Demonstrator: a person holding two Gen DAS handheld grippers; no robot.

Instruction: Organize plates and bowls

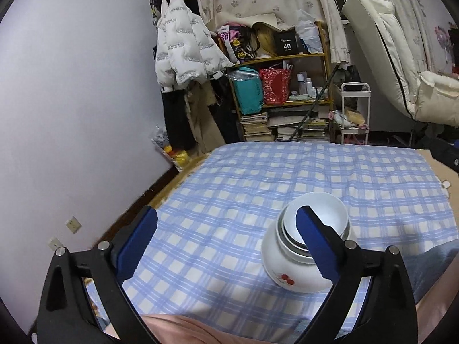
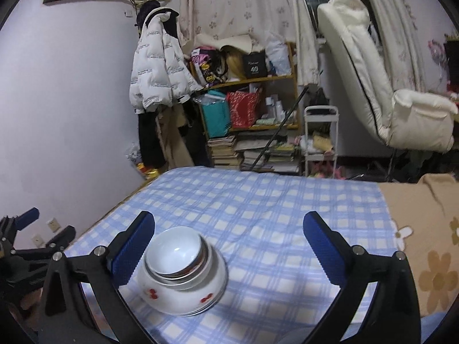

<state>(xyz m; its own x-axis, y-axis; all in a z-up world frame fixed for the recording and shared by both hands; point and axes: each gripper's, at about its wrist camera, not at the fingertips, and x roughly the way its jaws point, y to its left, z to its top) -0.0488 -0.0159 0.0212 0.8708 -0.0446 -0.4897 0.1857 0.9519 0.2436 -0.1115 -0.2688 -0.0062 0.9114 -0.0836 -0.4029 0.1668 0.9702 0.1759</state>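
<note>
A stack of white bowls [image 1: 298, 261] stands on the blue checked cloth [image 1: 229, 195]. The bottom bowl has red cherry marks and holds smaller white bowls nested in it. In the right wrist view the stack [image 2: 183, 275] rests on a white plate and sits by my right gripper's left finger. My left gripper [image 1: 226, 220] is open and empty, its right finger in front of the stack. My right gripper [image 2: 229, 223] is open and empty, above the cloth. The left gripper also shows at the left edge of the right wrist view [image 2: 31, 243].
The cloth [image 2: 272, 215] covers a low surface, with a tan flowered blanket [image 2: 424, 243] to its right. Beyond it stand a cluttered shelf [image 1: 281, 80], stacked books, a small white cart [image 1: 352, 114], a hung white jacket [image 1: 183, 46] and a white recliner [image 2: 387, 86].
</note>
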